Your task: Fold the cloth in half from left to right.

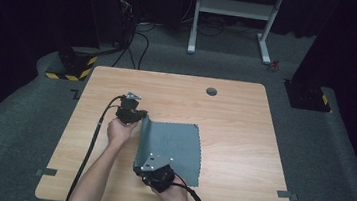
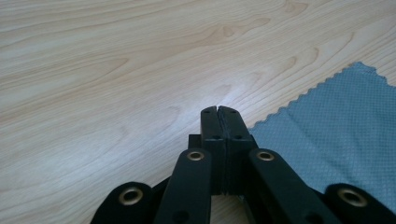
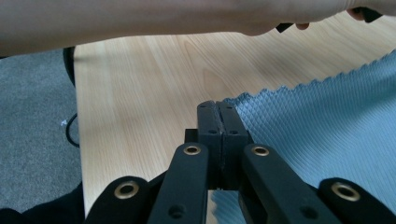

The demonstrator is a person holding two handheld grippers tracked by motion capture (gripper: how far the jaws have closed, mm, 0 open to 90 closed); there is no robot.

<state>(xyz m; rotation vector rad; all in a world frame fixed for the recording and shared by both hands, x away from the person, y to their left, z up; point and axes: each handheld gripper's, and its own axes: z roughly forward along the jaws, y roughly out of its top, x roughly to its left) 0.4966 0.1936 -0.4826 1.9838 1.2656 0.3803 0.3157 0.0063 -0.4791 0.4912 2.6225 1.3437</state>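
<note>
Item: grey cloth point(image 1: 174, 148) on the wooden table point(image 1: 235, 116), left edge lifted, both my grippers, left gripper point(image 2: 218, 112) and right gripper point(image 3: 217, 106), clamped on it; I would carry both corners rightward together, level, to fold squarely.

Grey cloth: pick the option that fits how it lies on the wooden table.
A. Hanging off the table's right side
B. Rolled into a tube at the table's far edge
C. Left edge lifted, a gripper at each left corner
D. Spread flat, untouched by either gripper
C: in the high view the grey cloth curls up along its left edge, with the left gripper at the far corner and the right gripper at the near one.
</note>
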